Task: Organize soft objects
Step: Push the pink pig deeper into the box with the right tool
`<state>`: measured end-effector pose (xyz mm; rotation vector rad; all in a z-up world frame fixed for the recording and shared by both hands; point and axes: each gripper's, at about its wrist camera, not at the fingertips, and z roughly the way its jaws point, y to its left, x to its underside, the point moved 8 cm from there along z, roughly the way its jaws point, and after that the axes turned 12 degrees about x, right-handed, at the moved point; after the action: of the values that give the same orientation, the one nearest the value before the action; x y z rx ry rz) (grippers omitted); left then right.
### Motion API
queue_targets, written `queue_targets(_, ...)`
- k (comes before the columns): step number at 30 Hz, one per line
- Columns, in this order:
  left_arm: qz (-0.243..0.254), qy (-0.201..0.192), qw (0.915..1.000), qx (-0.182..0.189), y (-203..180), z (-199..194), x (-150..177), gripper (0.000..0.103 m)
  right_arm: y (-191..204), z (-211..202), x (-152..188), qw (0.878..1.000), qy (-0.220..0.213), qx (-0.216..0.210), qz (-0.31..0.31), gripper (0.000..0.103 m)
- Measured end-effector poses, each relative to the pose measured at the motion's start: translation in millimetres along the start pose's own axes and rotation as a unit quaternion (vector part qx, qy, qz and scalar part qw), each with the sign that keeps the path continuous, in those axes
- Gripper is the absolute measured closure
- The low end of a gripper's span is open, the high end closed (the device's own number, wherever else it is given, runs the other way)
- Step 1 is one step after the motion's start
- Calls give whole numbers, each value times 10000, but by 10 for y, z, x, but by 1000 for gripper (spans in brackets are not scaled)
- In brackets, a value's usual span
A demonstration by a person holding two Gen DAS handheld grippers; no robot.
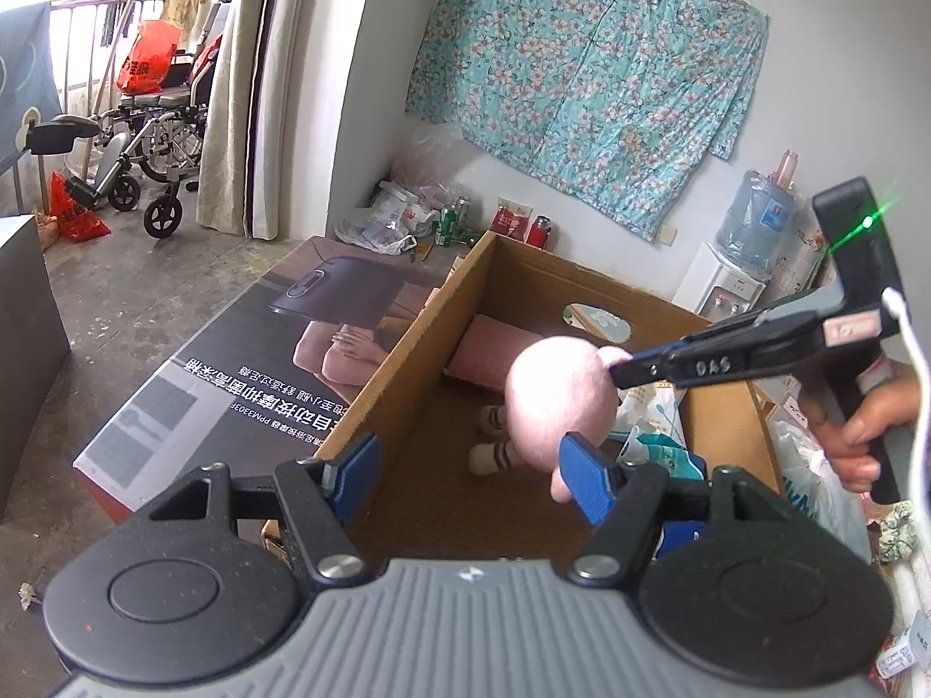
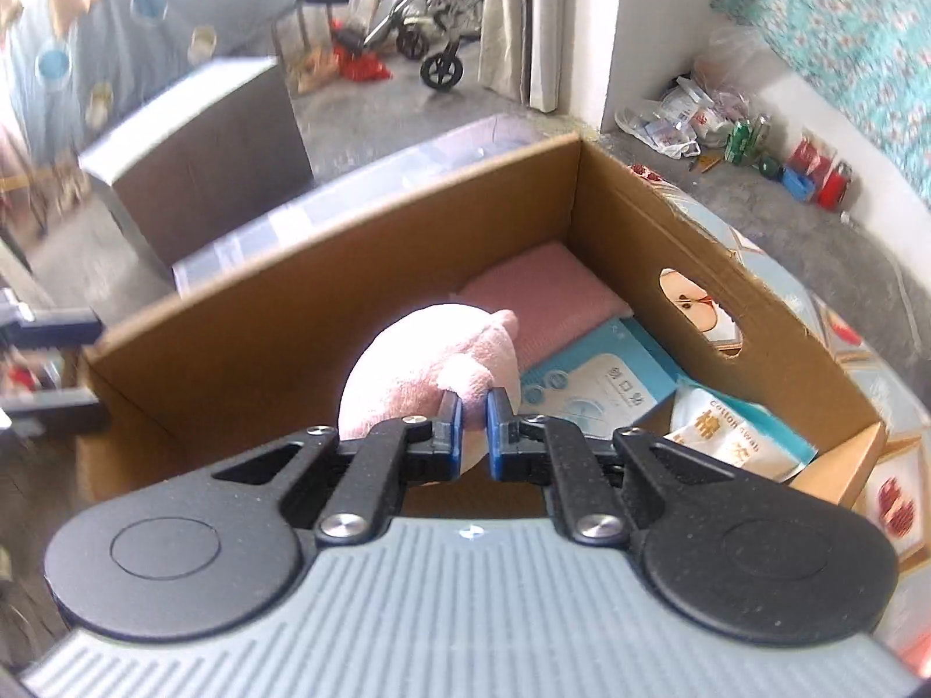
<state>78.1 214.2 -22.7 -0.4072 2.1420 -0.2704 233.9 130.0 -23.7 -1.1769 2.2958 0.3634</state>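
Holding the round pink plush toy (image 2: 425, 366) by a small protruding limb, your right gripper (image 2: 474, 433) has its blue pads pinched tight on that nub. The toy hangs above the open brown cardboard box (image 1: 407, 349), its bulk at 12 o'clock from the fingers.

Your left gripper (image 1: 465, 474) stands open and empty at the near edge of the box; nothing is between its pads.

In the left wrist view the toy's body sits at 1 o'clock from those open fingers, with its long axis running down from the pinched nub.

Judgement: the right hand owns the toy, so the coming move turns on lowering it toward the folded pink cloth (image 2: 541, 296) at the box's far end.
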Motion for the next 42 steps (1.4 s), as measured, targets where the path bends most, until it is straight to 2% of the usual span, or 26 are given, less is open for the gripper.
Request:
queue_targets(5,-8,-21,10000,40,6,-38,-3,33,-38,-298,-104,9971,8,-315,686,96)
queue_targets(8,11,-64,10000,41,28,-64,-12,33,-75,-447,-105,9952,124,-355,907,96)
queue_targets(13,-42,-81,9999,51,69,-74,-18,33,-38,-651,-86,9958,239,-312,825,96)
queue_targets(23,-99,-115,9999,14,163,-126,-24,33,69,-563,45,9954,851,-130,420,96)
queue_targets(28,-161,-157,9997,-41,230,-160,-24,33,87,-439,75,9932,1141,53,226,95)
queue_targets(34,-173,-126,9998,-57,246,-141,-29,33,135,109,-15,9888,1340,16,652,95)
queue_targets(38,-130,-112,9998,-117,250,-138,-20,33,217,444,-141,9865,1237,-56,1073,95)
queue_targets(42,-161,-93,9997,-167,276,-135,-16,33,257,613,-286,9834,1034,-52,1492,95)
